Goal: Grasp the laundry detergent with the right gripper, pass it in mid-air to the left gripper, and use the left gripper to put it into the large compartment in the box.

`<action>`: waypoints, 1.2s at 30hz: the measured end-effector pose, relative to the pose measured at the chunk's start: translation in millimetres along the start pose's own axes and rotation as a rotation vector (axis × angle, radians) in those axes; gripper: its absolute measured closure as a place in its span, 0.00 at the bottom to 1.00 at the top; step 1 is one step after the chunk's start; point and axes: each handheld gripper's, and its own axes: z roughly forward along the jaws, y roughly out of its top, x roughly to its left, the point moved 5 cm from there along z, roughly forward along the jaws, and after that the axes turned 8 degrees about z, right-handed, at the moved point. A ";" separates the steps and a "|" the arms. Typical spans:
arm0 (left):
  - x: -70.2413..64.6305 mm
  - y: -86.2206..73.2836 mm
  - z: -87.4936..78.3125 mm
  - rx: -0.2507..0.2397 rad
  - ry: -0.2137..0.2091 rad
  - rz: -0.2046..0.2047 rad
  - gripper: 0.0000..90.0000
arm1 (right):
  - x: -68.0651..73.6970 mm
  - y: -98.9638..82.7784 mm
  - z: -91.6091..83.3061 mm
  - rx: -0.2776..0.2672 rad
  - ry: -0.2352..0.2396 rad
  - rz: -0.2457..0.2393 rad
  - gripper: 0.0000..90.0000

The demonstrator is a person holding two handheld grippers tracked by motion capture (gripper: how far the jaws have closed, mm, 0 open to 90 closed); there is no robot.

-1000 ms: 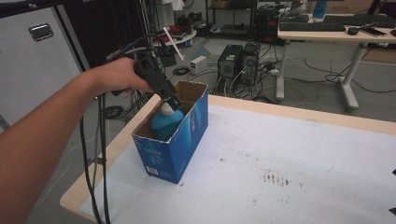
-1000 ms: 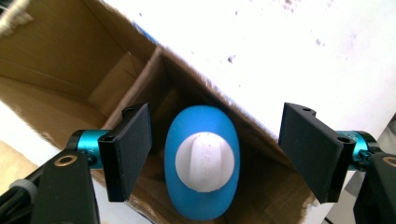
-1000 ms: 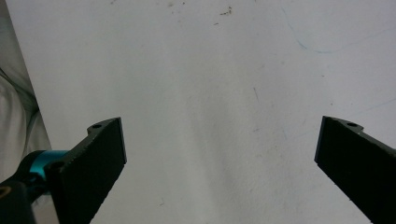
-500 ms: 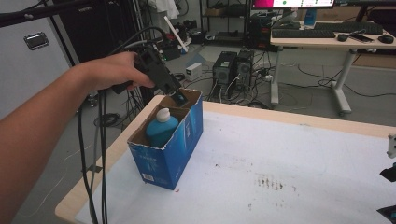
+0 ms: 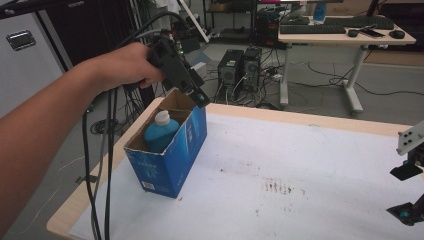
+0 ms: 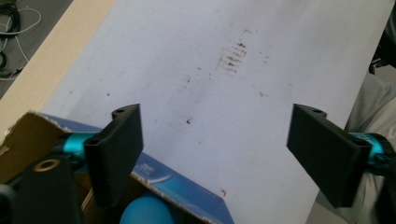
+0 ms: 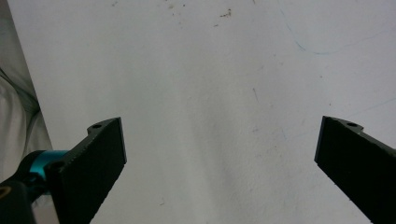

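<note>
While the blue bottle [image 5: 161,133] stands upright inside the open blue box [image 5: 170,160], its white cap pokes up just above the torn cardboard rim. That box sits near the left edge of the table [image 5: 310,165], leaning a little, with its open top facing up and its brown inner flap raised at the far side. In your left gripper view the rounded blue shoulder of the bottle [image 6: 147,210] shows at the bottom, just inside the box's [image 6: 187,189] near wall.

Your left gripper [image 5: 192,92] hangs above the far end of the box, tilted down toward it, with your left hand [image 5: 122,67] wrapped around its body and the black cables trailing down past the table's side. In its own view, your left gripper [image 6: 219,154] has its jaws spread wide with nothing between them; one jaw sits over the box's rim, the other over the bare white tabletop.

Your right gripper [image 5: 407,172] is at the right edge of the high view, well apart from the box, low over the table. In its own view, your right gripper [image 7: 219,158] also has its jaws wide apart and empty, above plain white tabletop [image 7: 210,70].

A patch of dark brown specks [image 5: 277,187] marks the table between the box and your right gripper. Beyond the table stand a desk [image 5: 345,32] with a keyboard and two computer towers [image 5: 240,72] on the floor.
</note>
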 end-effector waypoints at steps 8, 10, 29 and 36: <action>-10.8 16.7 12.0 0.007 -0.026 0.042 0.02 | 0.2 0.1 -0.7 -0.001 0.003 -0.003 0.01; -12.8 20.3 14.8 0.014 -0.017 0.054 0.02 | 0.6 0.2 -0.8 -0.003 0.004 -0.002 0.01; -46.5 65.5 63.7 0.076 -0.139 0.190 0.02 | 5.0 3.4 -1.8 -0.007 0.003 0.000 0.02; -52.7 78.8 84.9 0.078 -0.136 0.213 0.02 | 7.2 2.9 -3.2 -0.010 -0.001 0.000 0.01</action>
